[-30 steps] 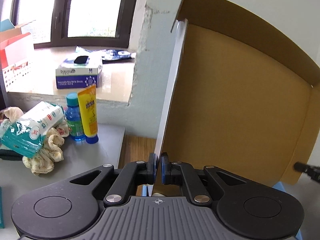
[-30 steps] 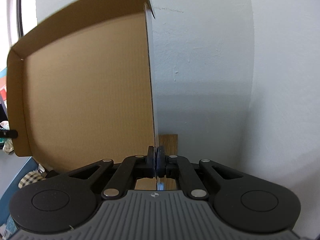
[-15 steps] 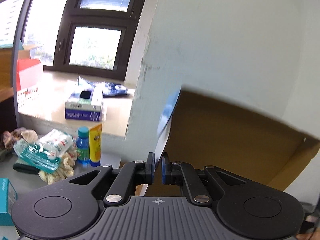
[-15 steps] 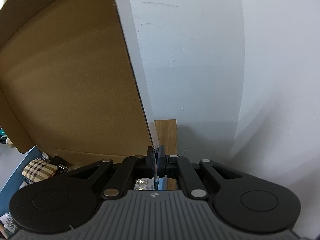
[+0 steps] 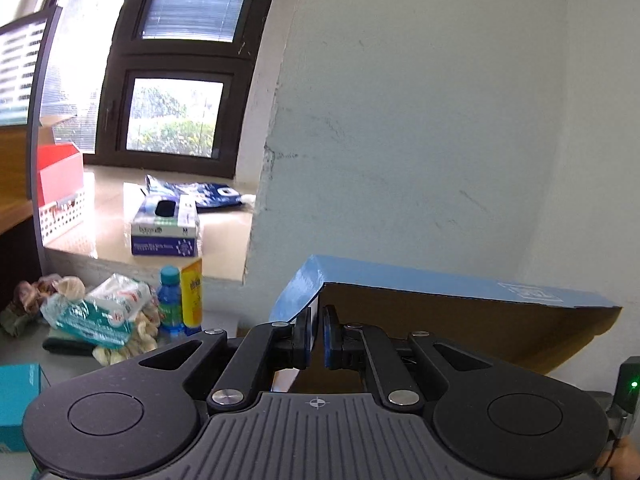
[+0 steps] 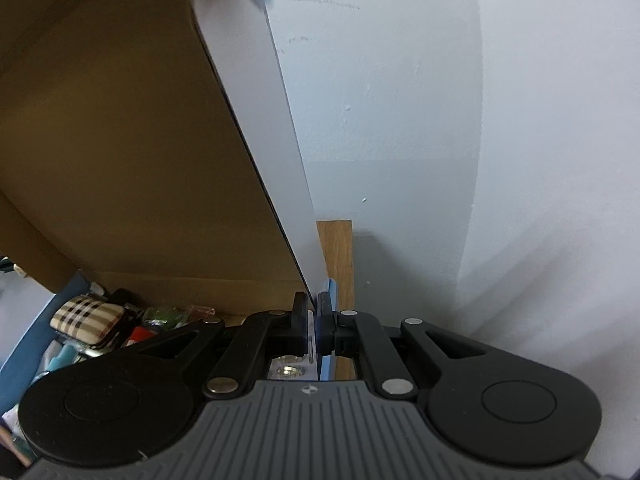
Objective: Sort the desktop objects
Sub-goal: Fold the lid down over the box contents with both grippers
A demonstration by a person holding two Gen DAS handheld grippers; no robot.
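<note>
A blue cardboard box lid [image 5: 440,288] with a brown inside hangs tilted low over its box. My left gripper [image 5: 316,336] is shut on the lid's left side flap [image 5: 296,300]. In the right wrist view the lid's brown underside [image 6: 120,140] fills the left half, and my right gripper [image 6: 313,324] is shut on the lid's white right flap [image 6: 272,140]. Under the lid the box's blue wall [image 6: 24,360] shows, with a plaid pouch [image 6: 88,316] and other small items inside.
On the grey desk at the left lie a tissue pack [image 5: 100,312], a blue bottle [image 5: 170,300], a yellow tube [image 5: 192,296] and a teal box [image 5: 18,400]. A glove box [image 5: 166,232] sits on the windowsill. A white wall [image 6: 400,120] stands close behind.
The lid has swung down from upright to nearly level over the box, its blue top now showing. Both grippers kept their hold on its side flaps, and the left one rose.
</note>
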